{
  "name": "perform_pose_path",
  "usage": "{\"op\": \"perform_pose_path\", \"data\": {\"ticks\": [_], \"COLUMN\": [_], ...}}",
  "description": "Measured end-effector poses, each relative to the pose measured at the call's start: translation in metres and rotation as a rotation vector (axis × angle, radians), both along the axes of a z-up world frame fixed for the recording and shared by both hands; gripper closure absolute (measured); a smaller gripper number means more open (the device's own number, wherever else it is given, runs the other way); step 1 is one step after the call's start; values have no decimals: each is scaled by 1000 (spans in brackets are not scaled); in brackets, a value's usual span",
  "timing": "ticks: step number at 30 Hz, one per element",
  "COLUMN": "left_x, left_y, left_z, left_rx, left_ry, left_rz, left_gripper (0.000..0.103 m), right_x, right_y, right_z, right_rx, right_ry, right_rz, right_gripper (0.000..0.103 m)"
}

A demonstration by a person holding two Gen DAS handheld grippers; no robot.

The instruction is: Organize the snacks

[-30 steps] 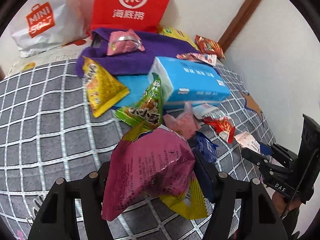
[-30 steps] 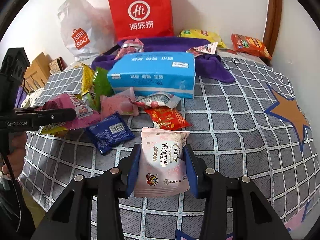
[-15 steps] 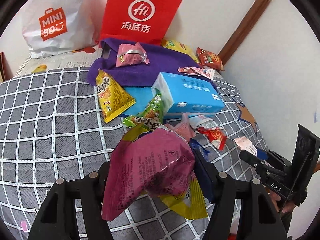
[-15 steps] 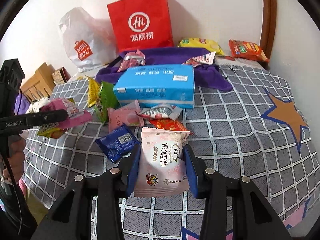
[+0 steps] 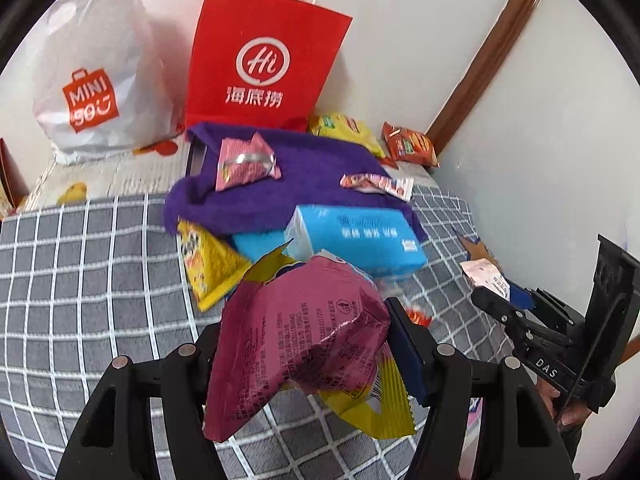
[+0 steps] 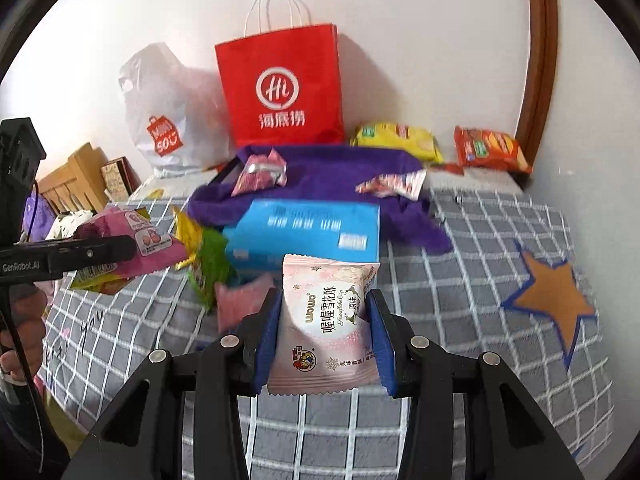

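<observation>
Left gripper (image 5: 304, 344) clamped on magenta snack bag (image 5: 296, 344) plus yellow packet (image 5: 376, 408), both clear of the checked bedspread (image 5: 80, 280) | right gripper (image 6: 324, 332) pinching pale pink snowflake-pastry packet (image 6: 326, 320) upright by its edges, label readable | likely bound for red Haidilao bag (image 6: 280, 92) by the wall

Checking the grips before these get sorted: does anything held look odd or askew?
Yes. The left gripper holds two packets at once: a crumpled magenta packet with a yellow packet dangling loosely beneath it. The right gripper holds its pale pink packet squarely.
</observation>
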State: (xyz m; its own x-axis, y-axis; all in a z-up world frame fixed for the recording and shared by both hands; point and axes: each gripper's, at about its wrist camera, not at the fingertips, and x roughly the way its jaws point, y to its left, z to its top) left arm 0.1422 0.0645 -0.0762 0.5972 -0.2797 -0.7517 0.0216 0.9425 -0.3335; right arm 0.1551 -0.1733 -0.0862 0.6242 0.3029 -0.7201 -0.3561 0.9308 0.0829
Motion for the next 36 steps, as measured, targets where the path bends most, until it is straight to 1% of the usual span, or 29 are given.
{"op": "perform_pose_path", "data": {"ticks": [5, 11, 16, 25, 30, 33, 36], "left_x": [25, 60, 92, 149, 178, 188, 194], "left_y": [6, 18, 28, 41, 42, 43, 45], "left_z": [14, 30, 37, 34, 29, 20, 5], "left_rx": [9, 22, 28, -2, 6, 1, -4], "left_ry": [-9, -19, -25, -17, -9, -1, 21], "left_rz": [18, 47, 63, 75, 79, 73, 70], "left_gripper": [38, 38, 38, 38, 38, 38, 38], "right_x": [37, 82, 120, 180, 209, 225, 238], "right_y": [7, 18, 30, 53, 63, 66, 69], "right_z": [19, 39, 47, 42, 37, 30, 15], "right_rx": [-4, 16, 38, 29, 31, 30, 18], "right_ry": [-22, -59, -68, -60, -55, -45, -16], "right_rz": [-26, -40, -45, -37, -32, -33, -25], "right_gripper": [61, 61, 61, 61, 61, 61, 61]}}
